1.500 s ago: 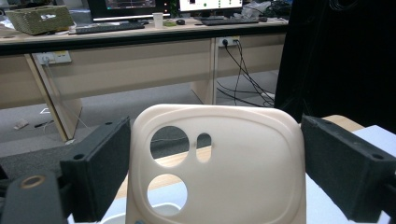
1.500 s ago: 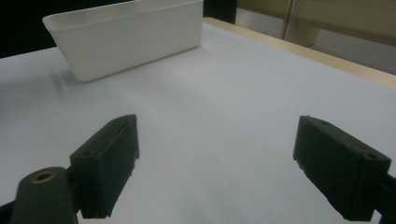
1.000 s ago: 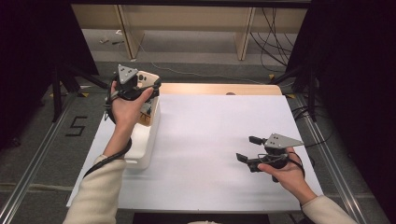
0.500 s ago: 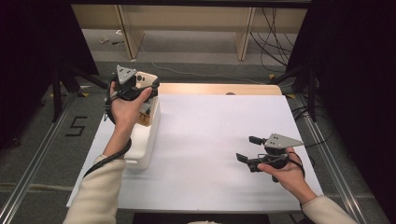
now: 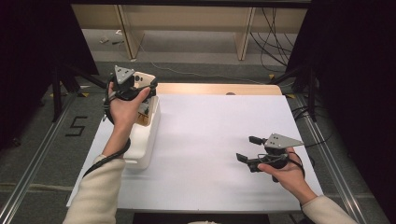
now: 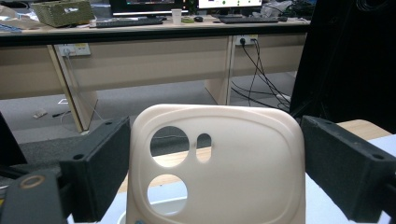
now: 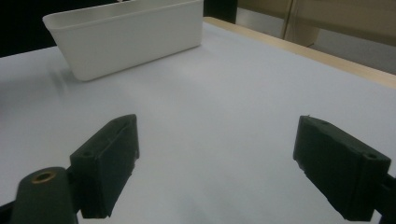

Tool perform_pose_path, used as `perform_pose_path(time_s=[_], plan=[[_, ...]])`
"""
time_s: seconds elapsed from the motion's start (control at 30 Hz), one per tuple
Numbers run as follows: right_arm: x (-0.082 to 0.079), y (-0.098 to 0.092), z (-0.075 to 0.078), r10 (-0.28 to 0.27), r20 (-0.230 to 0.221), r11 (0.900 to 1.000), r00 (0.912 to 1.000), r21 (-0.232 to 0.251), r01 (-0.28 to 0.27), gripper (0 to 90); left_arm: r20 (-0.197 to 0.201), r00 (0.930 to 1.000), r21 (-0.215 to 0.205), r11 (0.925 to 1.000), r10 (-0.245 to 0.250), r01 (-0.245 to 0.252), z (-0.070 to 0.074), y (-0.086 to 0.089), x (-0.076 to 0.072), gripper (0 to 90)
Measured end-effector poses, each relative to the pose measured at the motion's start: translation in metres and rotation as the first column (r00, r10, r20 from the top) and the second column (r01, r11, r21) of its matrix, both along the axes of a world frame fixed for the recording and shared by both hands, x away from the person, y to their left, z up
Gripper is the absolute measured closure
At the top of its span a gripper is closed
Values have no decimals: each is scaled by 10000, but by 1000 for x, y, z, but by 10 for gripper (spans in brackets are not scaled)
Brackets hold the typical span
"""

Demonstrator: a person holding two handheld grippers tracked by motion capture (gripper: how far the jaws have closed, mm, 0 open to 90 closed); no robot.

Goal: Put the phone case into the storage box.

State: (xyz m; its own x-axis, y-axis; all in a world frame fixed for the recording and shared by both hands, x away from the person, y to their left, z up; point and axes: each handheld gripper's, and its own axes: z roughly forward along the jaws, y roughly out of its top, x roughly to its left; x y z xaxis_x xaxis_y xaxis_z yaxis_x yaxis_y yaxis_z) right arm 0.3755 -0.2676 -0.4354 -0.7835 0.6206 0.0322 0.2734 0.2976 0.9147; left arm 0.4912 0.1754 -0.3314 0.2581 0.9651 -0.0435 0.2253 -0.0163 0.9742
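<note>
The left gripper (image 5: 140, 84), clamped on the cream phone case (image 5: 144, 79), sits slightly higher above the white bin (image 5: 145, 140).

Phone case (image 6: 219, 168) above bin (image 5: 144, 140), table's (image 5: 210, 140) left edge.

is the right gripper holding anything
No, the right gripper has its jaws spread wide apart over the bare white table, with nothing between them.

One overhead camera, two riding on the grippers.
The high view looks forward and down on the bench (image 5: 210, 140). The left gripper view faces the far desks, close behind a phone case (image 6: 215, 168). The right gripper view skims low leftward, sharing the white tub (image 7: 126, 35) with the high view.
</note>
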Motion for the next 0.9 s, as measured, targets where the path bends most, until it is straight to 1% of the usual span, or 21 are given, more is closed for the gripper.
perform_pose_path(time_s=[0.9], plan=[[0,0,0,6,8,10000,10000,10,-6,154,-89,9995,75,9995,319,-318,-6,7,4,110]])
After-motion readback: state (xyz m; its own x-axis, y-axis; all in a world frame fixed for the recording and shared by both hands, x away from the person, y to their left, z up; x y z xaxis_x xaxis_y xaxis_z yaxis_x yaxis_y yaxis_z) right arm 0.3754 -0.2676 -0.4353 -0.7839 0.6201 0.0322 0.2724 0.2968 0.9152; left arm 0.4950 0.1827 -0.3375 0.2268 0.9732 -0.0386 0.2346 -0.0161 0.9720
